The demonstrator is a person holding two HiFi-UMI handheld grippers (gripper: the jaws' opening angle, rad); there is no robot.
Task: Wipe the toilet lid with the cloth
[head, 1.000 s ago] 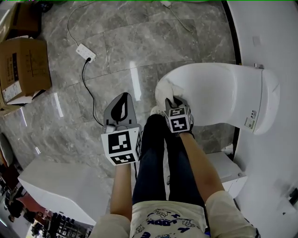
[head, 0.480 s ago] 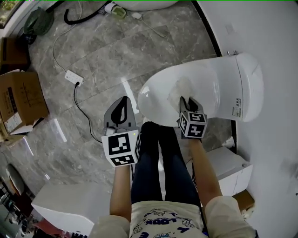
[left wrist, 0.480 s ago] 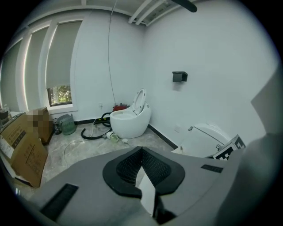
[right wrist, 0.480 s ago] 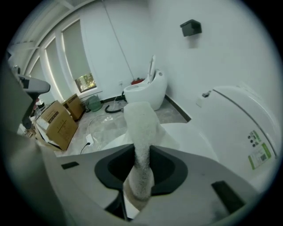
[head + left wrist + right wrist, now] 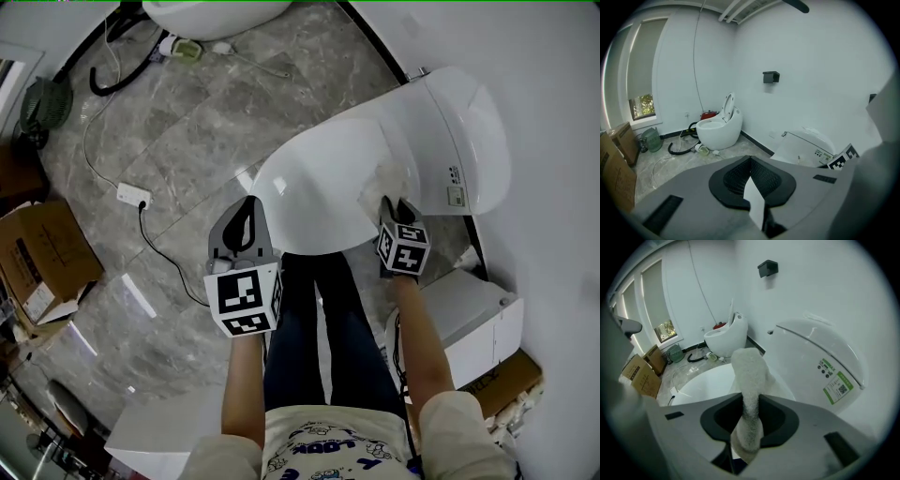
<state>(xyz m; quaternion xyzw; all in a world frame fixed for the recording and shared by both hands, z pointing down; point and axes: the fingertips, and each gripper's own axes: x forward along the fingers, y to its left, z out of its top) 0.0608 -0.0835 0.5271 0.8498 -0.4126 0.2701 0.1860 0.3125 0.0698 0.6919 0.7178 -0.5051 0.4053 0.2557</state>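
Observation:
The white toilet, lid (image 5: 319,183) closed, stands against the right wall. My right gripper (image 5: 394,208) is shut on a white fluffy cloth (image 5: 387,181) that lies against the rear right part of the lid, close to the toilet's back section (image 5: 469,131). In the right gripper view the cloth (image 5: 749,376) sticks up from the shut right gripper (image 5: 749,408), with the lid (image 5: 705,380) beyond and to the left. My left gripper (image 5: 246,214) hangs over the floor by the lid's front left edge, shut and holding nothing; the left gripper (image 5: 751,164) shows the same in its own view.
A second toilet (image 5: 211,14) with its seat up stands across the room beside a black hose (image 5: 111,73). A power strip (image 5: 129,195) with cables lies on the marble floor. Cardboard boxes (image 5: 37,258) sit at left, a white box (image 5: 473,319) by the wall at right.
The right gripper has swept the cloth across the lid from its front rim to its rear right side. The left gripper has kept its place.

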